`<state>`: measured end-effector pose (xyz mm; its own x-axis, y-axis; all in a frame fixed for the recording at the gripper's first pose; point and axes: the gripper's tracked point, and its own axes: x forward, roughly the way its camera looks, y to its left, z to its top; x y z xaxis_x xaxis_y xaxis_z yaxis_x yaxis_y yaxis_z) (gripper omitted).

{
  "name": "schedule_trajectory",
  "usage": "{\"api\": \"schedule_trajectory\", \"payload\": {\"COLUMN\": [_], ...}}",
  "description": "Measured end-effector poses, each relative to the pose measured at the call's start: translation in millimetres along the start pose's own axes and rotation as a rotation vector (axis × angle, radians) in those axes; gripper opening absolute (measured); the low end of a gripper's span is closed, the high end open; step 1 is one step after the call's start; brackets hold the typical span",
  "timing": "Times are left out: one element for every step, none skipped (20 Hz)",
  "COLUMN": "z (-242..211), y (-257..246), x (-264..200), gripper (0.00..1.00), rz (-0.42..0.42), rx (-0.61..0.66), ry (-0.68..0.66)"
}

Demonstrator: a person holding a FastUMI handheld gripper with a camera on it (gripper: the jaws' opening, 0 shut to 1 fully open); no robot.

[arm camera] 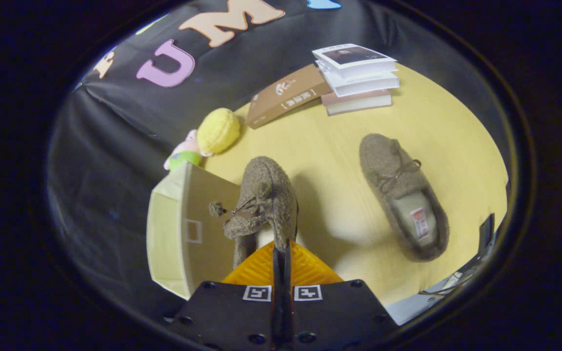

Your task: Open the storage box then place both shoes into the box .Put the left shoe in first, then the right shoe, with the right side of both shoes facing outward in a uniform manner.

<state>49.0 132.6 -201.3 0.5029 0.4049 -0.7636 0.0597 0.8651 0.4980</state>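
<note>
A fuzzy brown slipper (264, 202) hangs tilted on its side above the table, its heel edge pinched between my fingers; my gripper (282, 248) is shut on it. Its lace and pom-pom dangle toward the storage box (178, 234), a cream box just left of the held slipper, seen from outside with a small label window on its wall. I cannot see inside it. The second brown slipper (405, 195) lies flat on the yellow table (339, 161), sole down, off to the right of my fingers, its opening and insole tag facing up.
A yellow knitted ball (218, 130) and a small pink-green plush toy (183, 153) lie beyond the box. A brown book (286, 95) leans on a stack of books (359, 78) at the table's far side. A grey edge with cables (451, 282) sits near right.
</note>
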Motion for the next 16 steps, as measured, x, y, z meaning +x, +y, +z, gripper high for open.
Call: {"api": "schedule_trajectory", "payload": {"z": [5.2, 10.9, 15.4, 19.2, 20.9, 21.2, 18.7, 13.9, 10.7, 5.9, 0.0, -6.7, -15.5, -24.1, -33.4, -42.3], "y": [15.3, 30.9, 46.7, 65.4, 85.1, 103.7, 122.0, 142.2, 154.4, 166.7, 175.7, 182.8, 187.8, 191.6, 195.9, 199.0], "x": [-8.9, -17.4, -26.0, -33.4, -39.9, -43.8, -45.9, -44.6, -40.8, -33.7, -25.3, -15.8, -7.3, 3.9, 15.2, 26.2], "gripper": [0.03, 0.03, 0.03, 0.03, 0.03, 0.03, 0.03, 0.03, 0.03, 0.03, 0.03, 0.03, 0.03, 0.03, 0.03, 0.03], "rz": [0.034, 0.066, 0.098, 0.136, 0.172, 0.209, 0.245, 0.283, 0.302, 0.315, 0.315, 0.305, 0.289, 0.271, 0.255, 0.240], "rx": [0.004, 0.010, 0.021, 0.027, 0.032, 0.043, 0.062, 0.088, 0.102, 0.110, 0.115, 0.113, 0.110, 0.105, 0.108, 0.108], "ry": [-0.012, -0.024, -0.031, -0.038, -0.043, -0.042, -0.032, -0.012, 0.001, 0.016, 0.030, 0.042, 0.053, 0.061, 0.071, 0.080]}}
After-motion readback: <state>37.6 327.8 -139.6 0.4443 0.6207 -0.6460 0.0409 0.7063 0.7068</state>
